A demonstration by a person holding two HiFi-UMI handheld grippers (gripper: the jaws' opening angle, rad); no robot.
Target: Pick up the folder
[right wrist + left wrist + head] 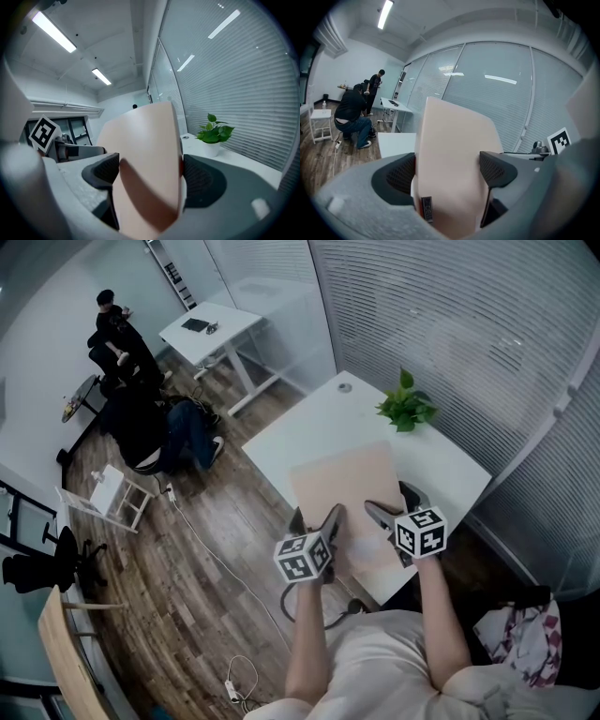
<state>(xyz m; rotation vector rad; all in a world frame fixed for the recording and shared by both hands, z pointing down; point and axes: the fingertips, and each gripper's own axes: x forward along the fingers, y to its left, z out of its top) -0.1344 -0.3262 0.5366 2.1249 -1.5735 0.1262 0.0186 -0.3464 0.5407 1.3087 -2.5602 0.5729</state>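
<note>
The pale beige folder is lifted off the white table and held flat at its near edge by both grippers. My left gripper is shut on the folder's near left part; in the left gripper view the folder fills the gap between the black pads. My right gripper is shut on its near right part, and in the right gripper view the folder stands between the jaws. Part of the folder's near edge is hidden behind the marker cubes.
A potted green plant stands at the table's far right, also the plant in the right gripper view. Glass walls with blinds run behind the table. People crouch on the wooden floor at left near another white desk. Cables lie on the floor.
</note>
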